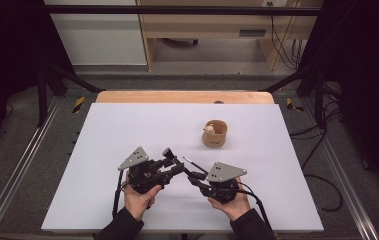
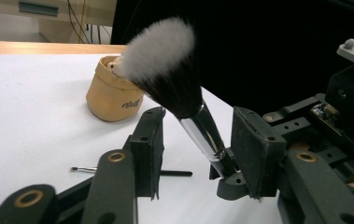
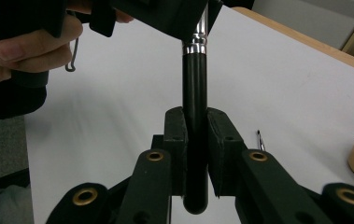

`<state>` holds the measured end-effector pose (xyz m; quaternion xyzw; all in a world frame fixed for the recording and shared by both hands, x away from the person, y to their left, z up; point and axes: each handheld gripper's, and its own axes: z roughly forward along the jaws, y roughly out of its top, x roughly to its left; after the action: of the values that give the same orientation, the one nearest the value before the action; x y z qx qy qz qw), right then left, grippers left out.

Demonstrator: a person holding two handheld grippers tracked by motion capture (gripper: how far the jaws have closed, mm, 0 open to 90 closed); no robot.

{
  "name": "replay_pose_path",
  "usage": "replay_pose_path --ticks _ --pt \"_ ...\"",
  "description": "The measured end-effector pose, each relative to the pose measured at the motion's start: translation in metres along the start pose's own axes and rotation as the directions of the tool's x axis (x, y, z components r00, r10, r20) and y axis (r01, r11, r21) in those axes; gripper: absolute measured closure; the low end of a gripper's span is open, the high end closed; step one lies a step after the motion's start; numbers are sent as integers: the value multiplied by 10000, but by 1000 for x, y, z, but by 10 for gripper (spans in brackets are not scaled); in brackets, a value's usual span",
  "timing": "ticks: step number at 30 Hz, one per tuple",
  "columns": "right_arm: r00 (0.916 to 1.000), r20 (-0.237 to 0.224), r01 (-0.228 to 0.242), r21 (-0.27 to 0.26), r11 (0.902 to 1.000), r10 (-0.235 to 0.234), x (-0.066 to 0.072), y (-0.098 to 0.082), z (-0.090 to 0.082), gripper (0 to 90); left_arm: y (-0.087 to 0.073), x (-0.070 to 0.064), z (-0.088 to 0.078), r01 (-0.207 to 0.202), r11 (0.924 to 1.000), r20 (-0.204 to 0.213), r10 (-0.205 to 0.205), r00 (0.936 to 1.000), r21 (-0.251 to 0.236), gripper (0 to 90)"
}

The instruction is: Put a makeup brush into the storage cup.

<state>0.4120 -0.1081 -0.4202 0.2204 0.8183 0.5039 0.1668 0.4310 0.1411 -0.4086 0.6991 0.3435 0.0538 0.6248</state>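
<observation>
Handover in progress, by my read. Right hand-held gripper (image 3: 195, 140) is clamped on the black handle of the large black-and-white makeup brush (image 2: 165, 65). Left hand-held gripper (image 2: 195, 144) has its jaws either side of the brush's silver ferrule, not yet touching it, so apart. Brush is held in the air over the near side of the white table (image 1: 127, 125).

Left to do: left grips, right lets go, probably then into the tan fabric cup (image 1: 215, 134).

Left gripper view shows a thin black brush (image 2: 132, 171) lying on the table; right gripper view shows the clamp itself.
</observation>
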Motion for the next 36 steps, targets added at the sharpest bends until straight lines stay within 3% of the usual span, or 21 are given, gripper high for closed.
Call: replay_pose_path --ticks 11,20,36 --pt "10000 -65 50 -29 10000 -50 3 0 3 795 0 0 -2 211 9996 44 -210 9998 -208 661" --pt "9999 -120 38 -103 9999 -39 3 0 4 794 0 -1 -3 416 9987 248 -408 9989 -299 700" --pt "9999 -132 111 -98 9999 -112 6 0 7 793 1 -9 -4 254 9989 583 -231 9980 -387 765"
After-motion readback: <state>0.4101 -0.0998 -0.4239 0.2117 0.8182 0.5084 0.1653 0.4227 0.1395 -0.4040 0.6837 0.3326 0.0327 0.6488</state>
